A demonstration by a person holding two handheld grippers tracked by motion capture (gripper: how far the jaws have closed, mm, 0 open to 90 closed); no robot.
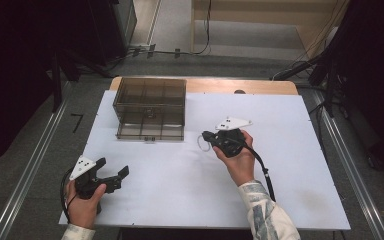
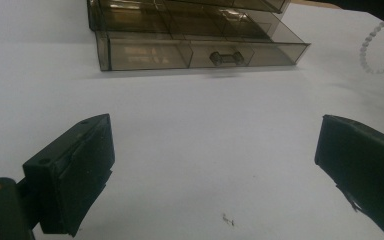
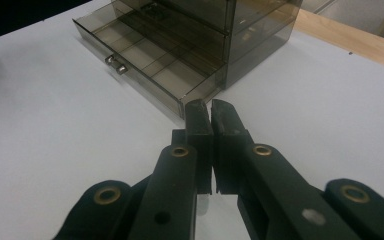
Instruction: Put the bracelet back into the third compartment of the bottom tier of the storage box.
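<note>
The black left gripper point(image 1: 114, 174) rests nearest, jaws spread wide over bare white table point(image 1: 180, 185); farther in, the black right gripper point(image 1: 206, 135) pinches a clear beaded ring point(image 1: 202, 143); beyond stands the smoky transparent plastic drawer box point(image 1: 150, 107), bottom drawer pulled open.

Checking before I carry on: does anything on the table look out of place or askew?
The smoky drawer box's bottom drawer stands pulled partway out, its compartments bare. A white bead bracelet dangles at the right gripper, outside the box.
</note>
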